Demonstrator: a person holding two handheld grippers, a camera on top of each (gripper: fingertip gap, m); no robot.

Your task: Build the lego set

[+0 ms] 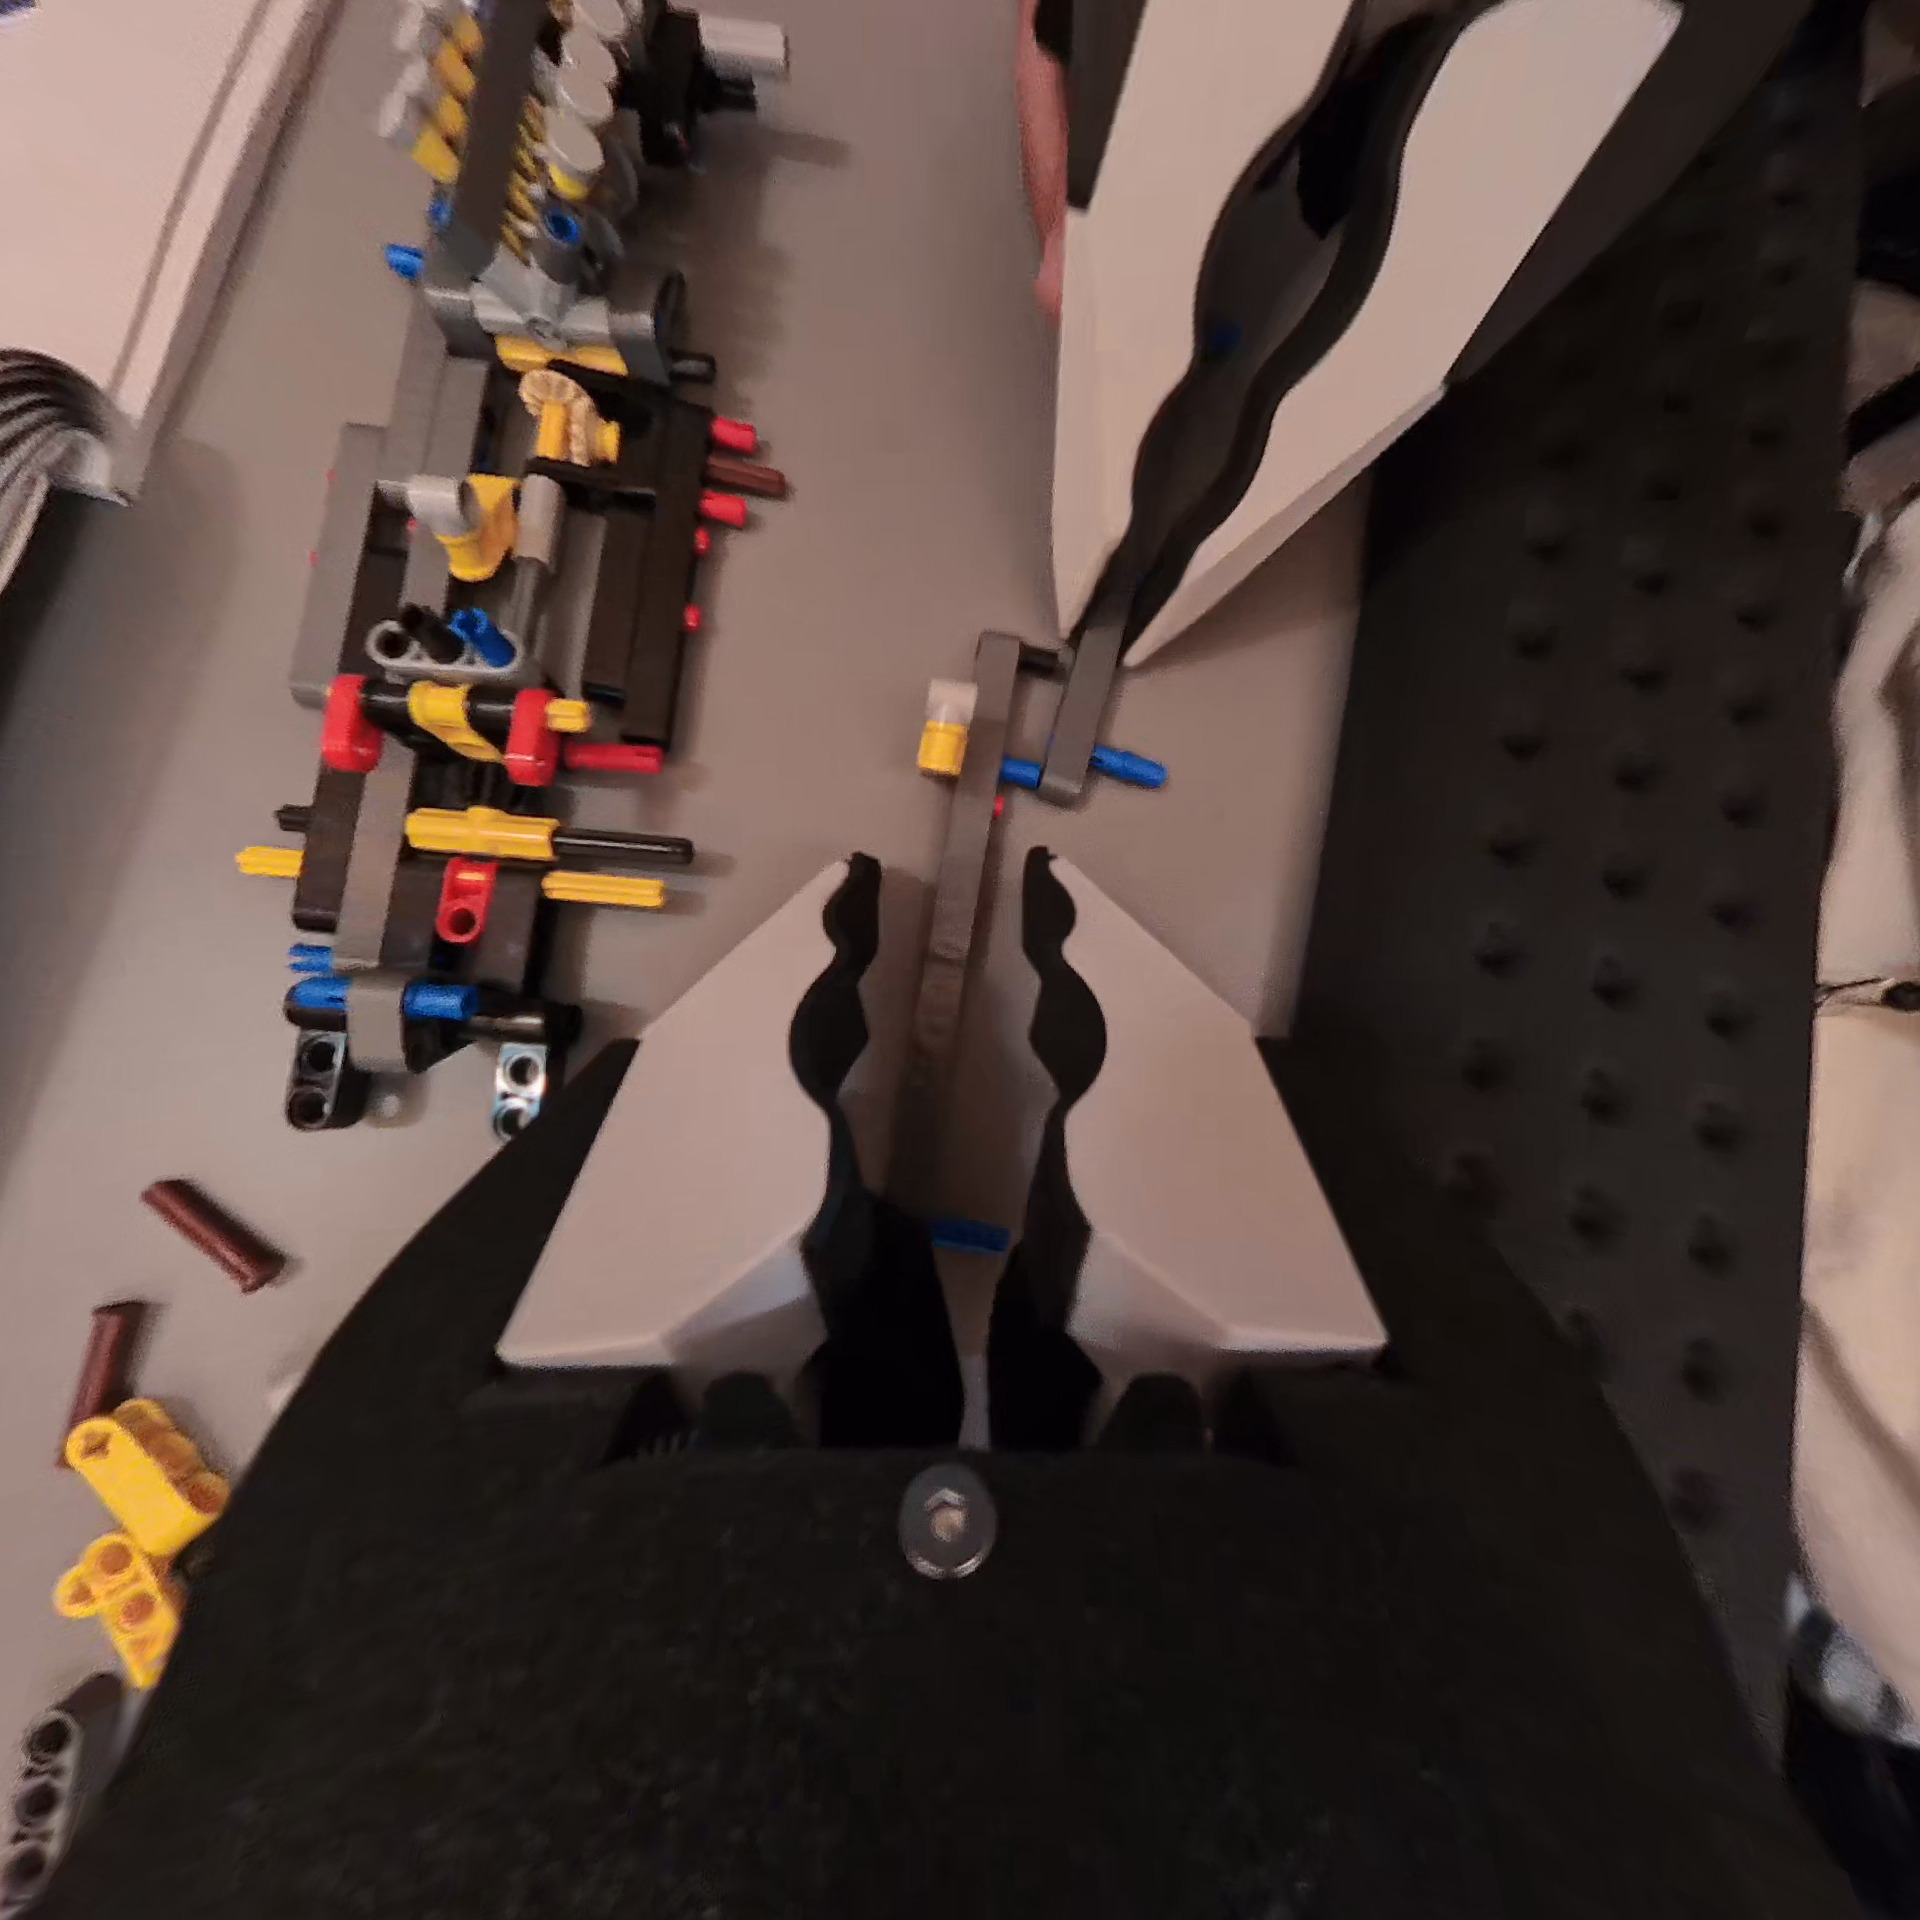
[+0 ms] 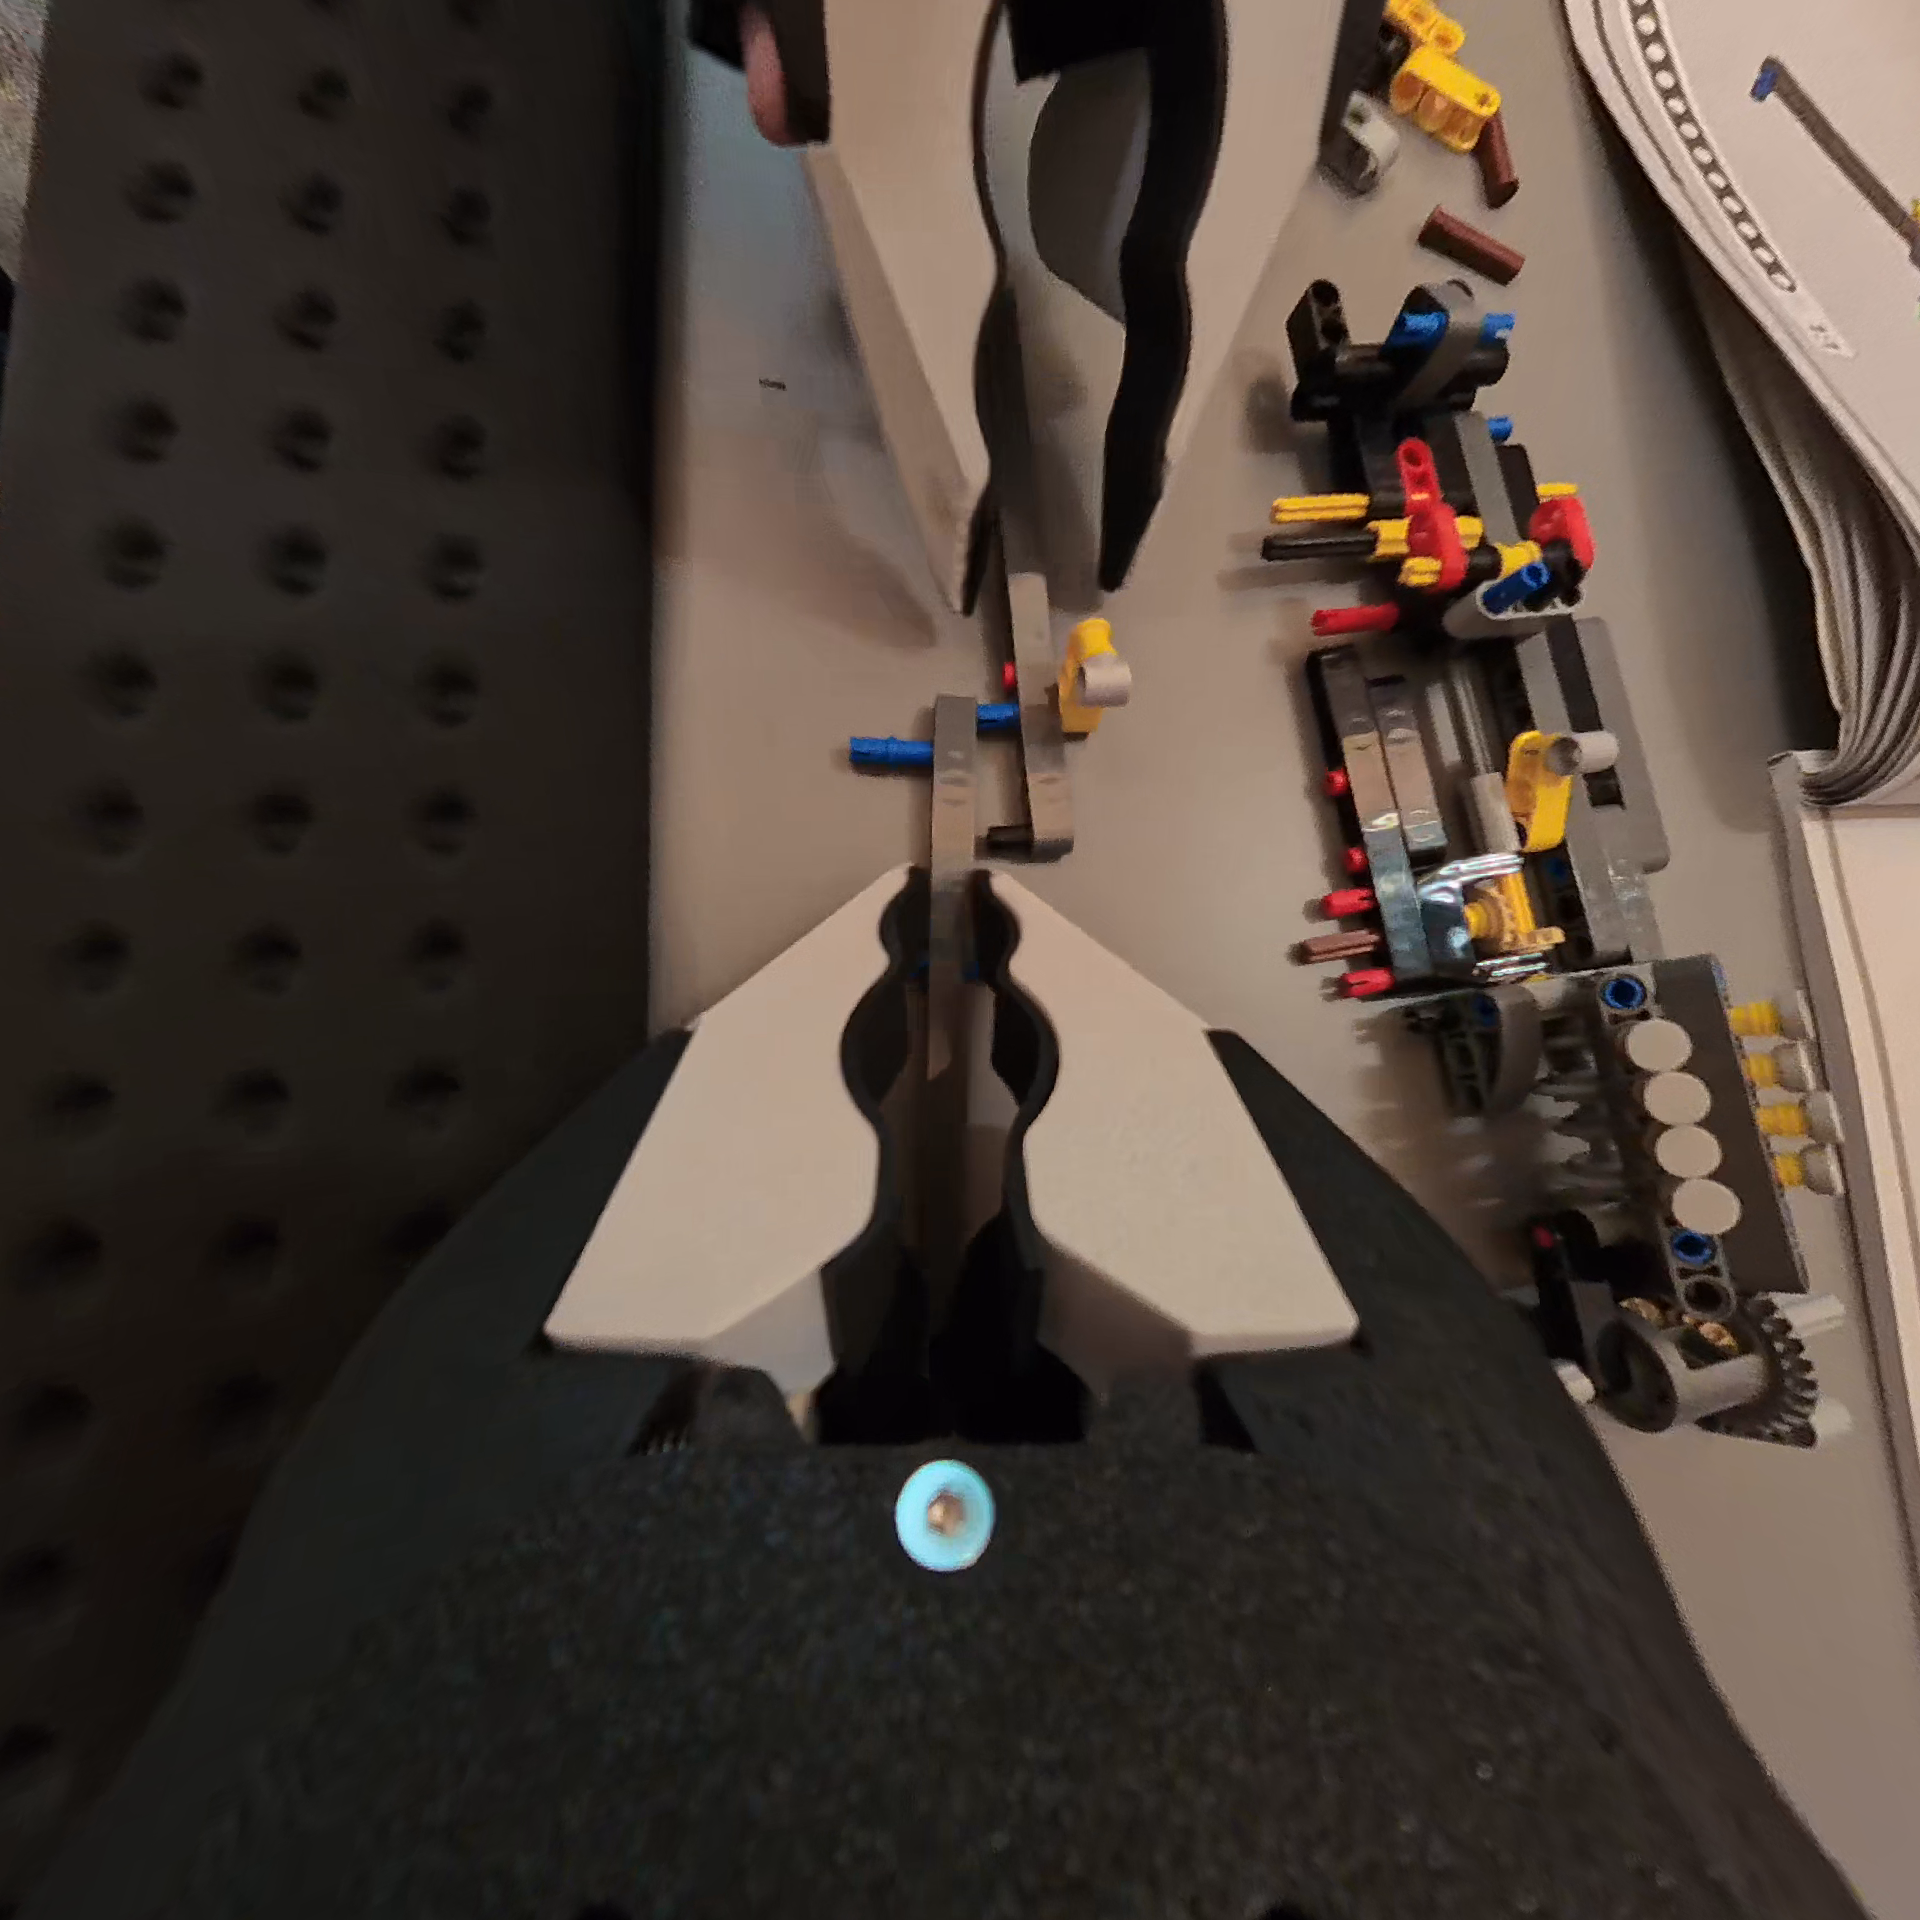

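Observation:
A small sub-assembly lies between the two grippers: two grey beams joined by blue pins (image 1: 1127, 769), with a yellow connector (image 1: 940, 746) on one side. My left gripper (image 1: 951, 860) is open, its jaws straddling the longer grey beam (image 1: 961, 883) with table showing on both sides. My right gripper (image 2: 953, 878) is shut on the other grey beam (image 2: 954, 790); it also shows in the left wrist view (image 1: 1091, 639), coming in from the top right. The left gripper shows in the right wrist view (image 2: 1044, 582). The large Lego build (image 1: 488, 623) (image 2: 1507, 831) lies beside them on the table.
A black perforated board (image 1: 1610, 831) (image 2: 260, 727) borders the work spot. Loose brown pins (image 1: 213, 1236), yellow connectors (image 1: 145, 1475) and a black beam (image 1: 42, 1787) lie at the lower left. An open instruction booklet (image 2: 1766, 260) lies beyond the build. Some 6 cm of space lies between my two pairs of fingers.

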